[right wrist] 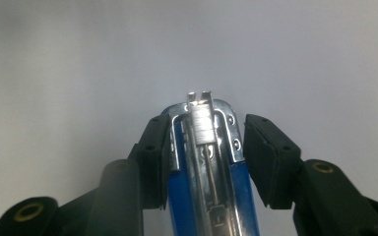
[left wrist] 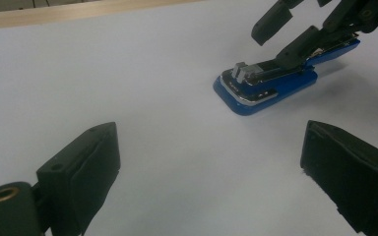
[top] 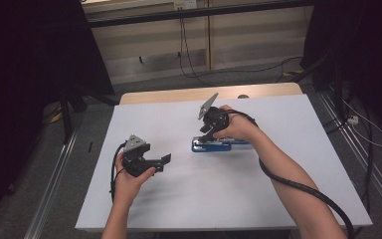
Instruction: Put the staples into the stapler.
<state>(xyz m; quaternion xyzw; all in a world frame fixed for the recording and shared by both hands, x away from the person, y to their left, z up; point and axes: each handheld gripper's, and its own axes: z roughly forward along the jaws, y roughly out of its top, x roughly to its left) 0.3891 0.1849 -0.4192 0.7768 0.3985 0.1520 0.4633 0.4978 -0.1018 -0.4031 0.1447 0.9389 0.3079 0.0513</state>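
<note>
risk: my right claw [right wrist: 206, 162] straddles the stapler [left wrist: 266, 83] mid-desk [top: 179, 199], one pad touching, the other just clear, so any sideways nudge skids it | pose: right hand tipped down over it | left claw [left wrist: 211, 172] spread wide, hovering near, holding nothing

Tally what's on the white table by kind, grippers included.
Blue stapler: 1
Grippers: 2, the left gripper and the right gripper
Total: 3
</note>
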